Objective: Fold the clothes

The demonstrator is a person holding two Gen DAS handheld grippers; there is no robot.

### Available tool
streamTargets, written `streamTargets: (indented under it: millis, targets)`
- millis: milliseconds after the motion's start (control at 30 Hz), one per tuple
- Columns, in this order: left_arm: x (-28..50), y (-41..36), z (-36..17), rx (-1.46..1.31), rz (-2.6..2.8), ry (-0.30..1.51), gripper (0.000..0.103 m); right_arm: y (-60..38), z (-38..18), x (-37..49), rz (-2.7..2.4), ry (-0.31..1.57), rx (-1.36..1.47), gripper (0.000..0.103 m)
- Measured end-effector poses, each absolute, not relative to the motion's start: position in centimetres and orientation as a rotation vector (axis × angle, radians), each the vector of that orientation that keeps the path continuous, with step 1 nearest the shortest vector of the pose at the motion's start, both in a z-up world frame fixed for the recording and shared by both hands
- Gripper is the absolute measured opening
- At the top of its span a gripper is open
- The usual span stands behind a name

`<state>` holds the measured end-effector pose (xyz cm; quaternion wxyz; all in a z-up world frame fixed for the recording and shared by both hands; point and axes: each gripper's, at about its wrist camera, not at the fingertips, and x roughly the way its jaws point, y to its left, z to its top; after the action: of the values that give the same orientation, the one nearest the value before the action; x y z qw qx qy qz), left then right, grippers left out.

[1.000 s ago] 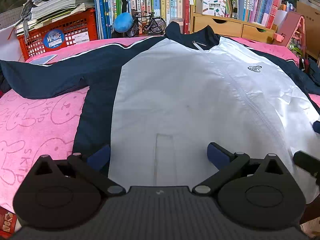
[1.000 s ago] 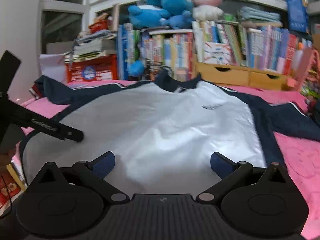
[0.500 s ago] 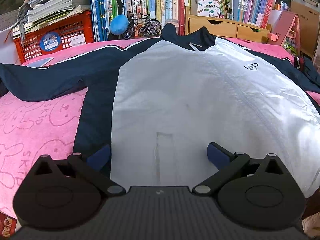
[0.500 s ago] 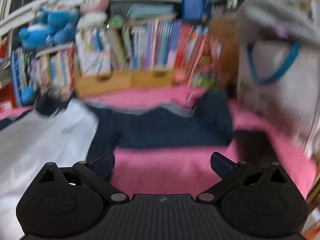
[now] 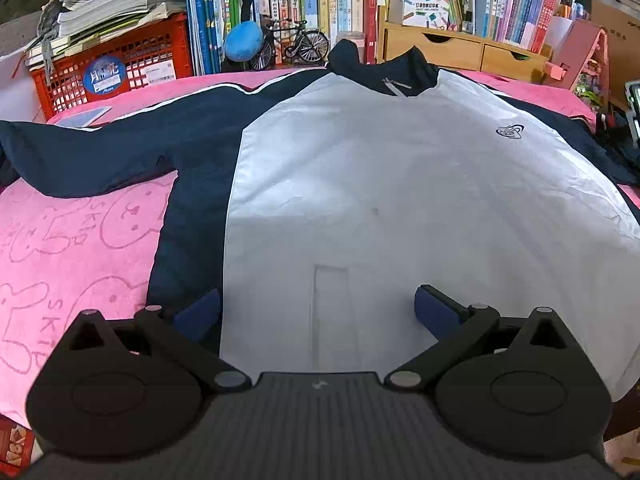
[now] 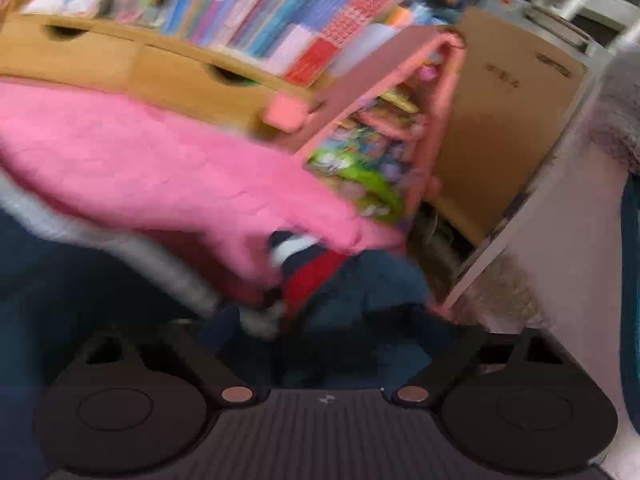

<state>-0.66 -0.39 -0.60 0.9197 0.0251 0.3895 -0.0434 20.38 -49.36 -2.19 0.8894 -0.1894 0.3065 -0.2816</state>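
Ahead of left fingers: zip jacket (image 5: 400, 200) is spread flat, front up, on pink blanket (image 5: 72, 248), sleeves out, unfolded.
Left gripper (image 5: 318, 312): held wide, empty, over the hem.
Right gripper (image 6: 324, 344): blurred over navy cloth; spread cannot be told.

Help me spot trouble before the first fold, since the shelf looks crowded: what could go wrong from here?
1. The jacket collar lies close to the toy bicycle and blue ball; a swung sleeve might topple them.
2. The right wrist view is blurred, near the pink rack; the right gripper could grab pink blanket instead of the cuff.
3. The left gripper is open above the hem and may pinch one layer only.
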Motion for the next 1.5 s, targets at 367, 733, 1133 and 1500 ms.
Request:
streamTargets:
  millis: [367, 733, 1133, 1500]
  targets:
    - [0.1, 1.4, 0.8, 0.039, -0.029, 0.790, 0.103, -48.8, 2.9, 14.2, -0.636, 0.480, -0.426, 0.103]
    - [3.4, 14.3, 0.8, -0.350, 0.099, 0.725, 0.103, -25.2, 4.6, 17.3, 0.219, 0.466, -0.258, 0.103]
    - [15.0, 33.3, 0.4, -0.724, 0.577, 0.497, 0.103, -6.9, 2.7, 15.5, 0.539, 0.477, -0.454, 0.103]
    - [13.8, 21.1, 2.1, 0.191, 0.097, 0.176, 0.093, -8.9, 0.6, 15.3, 0.501, 0.585, -0.403, 0.103]
